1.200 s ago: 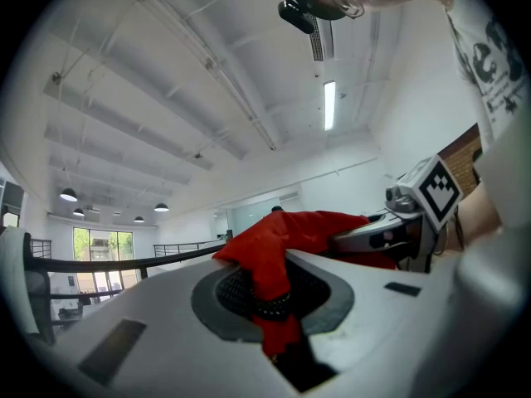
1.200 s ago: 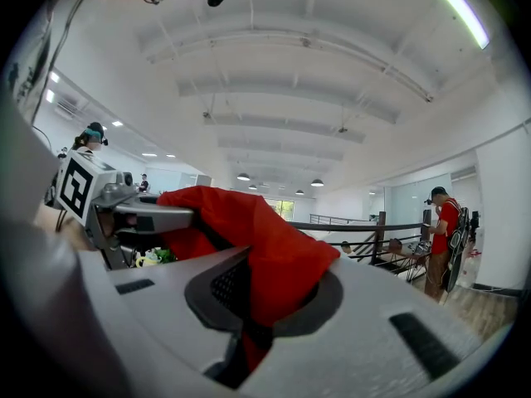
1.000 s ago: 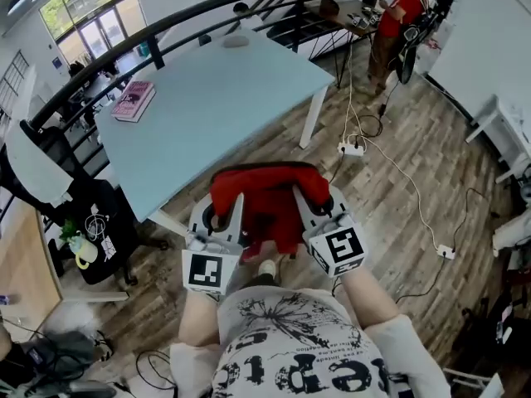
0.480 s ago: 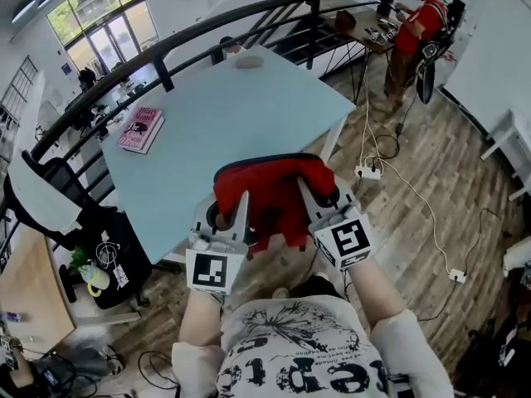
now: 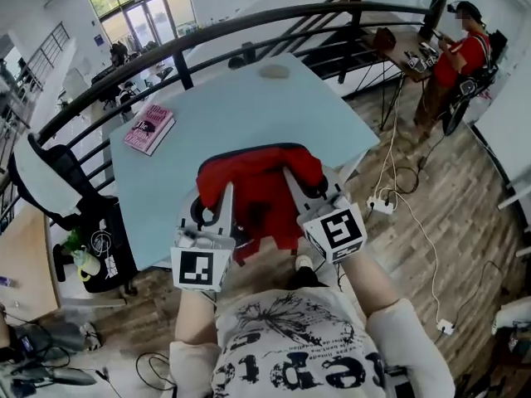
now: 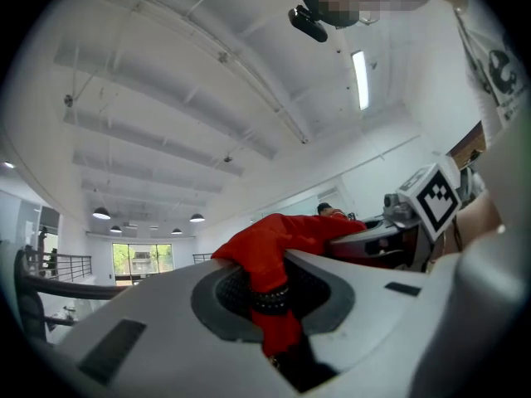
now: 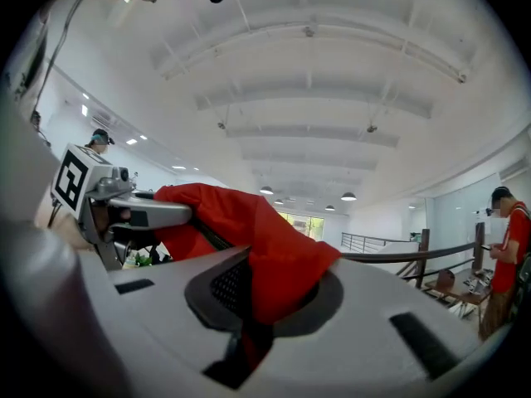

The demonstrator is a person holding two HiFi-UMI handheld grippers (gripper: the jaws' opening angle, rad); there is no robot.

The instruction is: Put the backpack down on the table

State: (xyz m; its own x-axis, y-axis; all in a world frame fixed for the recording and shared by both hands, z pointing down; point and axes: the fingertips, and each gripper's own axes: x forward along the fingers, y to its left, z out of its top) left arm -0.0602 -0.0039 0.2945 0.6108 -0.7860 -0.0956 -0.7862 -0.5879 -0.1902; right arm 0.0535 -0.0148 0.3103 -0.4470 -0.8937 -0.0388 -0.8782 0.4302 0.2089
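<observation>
A red backpack (image 5: 261, 191) hangs between my two grippers, over the near edge of the light blue table (image 5: 241, 110). My left gripper (image 5: 217, 199) is shut on the backpack's left side, where red fabric and a black strap (image 6: 270, 297) are pinched between the jaws. My right gripper (image 5: 300, 189) is shut on the right side, with red fabric (image 7: 278, 264) bunched between its jaws. Both grippers point level toward the table. The backpack's lower part hangs below the jaws; whether it touches the table cannot be told.
A pink book (image 5: 150, 128) lies on the table's far left corner and a small grey disc (image 5: 274, 71) at its far edge. A black curved railing (image 5: 249, 23) runs behind. A black chair (image 5: 75, 214) stands left; cables and a power strip (image 5: 383, 206) lie on the floor right. A person in red (image 5: 460, 56) stands far right.
Both grippers have carried the backpack forward, from over the wooden floor to above the table's near edge. The grip on the backpack is unchanged.
</observation>
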